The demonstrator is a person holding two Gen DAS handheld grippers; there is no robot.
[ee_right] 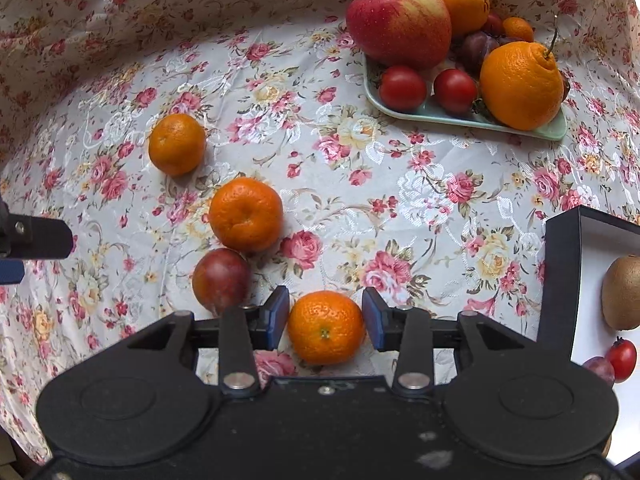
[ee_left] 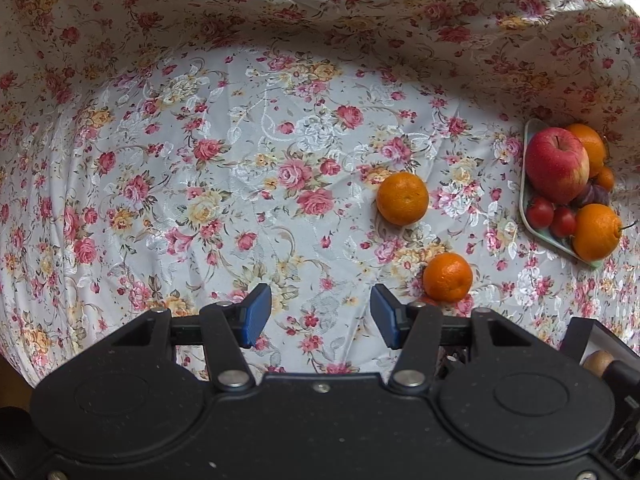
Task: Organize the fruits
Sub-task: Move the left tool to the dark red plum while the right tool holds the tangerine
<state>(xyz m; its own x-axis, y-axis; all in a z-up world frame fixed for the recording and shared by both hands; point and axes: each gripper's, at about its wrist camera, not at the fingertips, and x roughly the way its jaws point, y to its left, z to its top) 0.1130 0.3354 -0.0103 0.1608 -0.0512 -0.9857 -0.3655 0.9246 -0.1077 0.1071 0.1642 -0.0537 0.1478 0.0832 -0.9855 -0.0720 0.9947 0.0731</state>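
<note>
A: Left wrist view first. What's the left gripper [ee_left: 320,316] doing?

B: Its jaws stand spread with nothing but the floral tablecloth [ee_left: 240,140] between them. Two mandarins lie loose right of centre, one [ee_left: 402,199] above the other [ee_left: 447,277]. The pale green plate [ee_left: 526,216] sits at the right edge, piled with a red apple [ee_left: 557,165], oranges and cherry tomatoes.

A: And the right wrist view?

B: The right gripper [ee_right: 326,318] has a mandarin [ee_right: 326,327] between its blue pads at lower centre. The jaws are spread; the pads sit just beside the peel, and I can't tell whether either touches. The fruit seems to rest on the cloth. A dark plum [ee_right: 221,280] lies just left of the left pad, another mandarin [ee_right: 245,214] above it, a third [ee_right: 177,144] further up left. A black box [ee_right: 560,272] with a kiwi [ee_right: 622,292] is at the right edge.

A: Risks?

B: Probably the round mandarin rolling if a pad brushes it as the gripper lifts. A sideways drift could knock the plum. The plate is crowded, so more fruit added there may tumble off.
</note>
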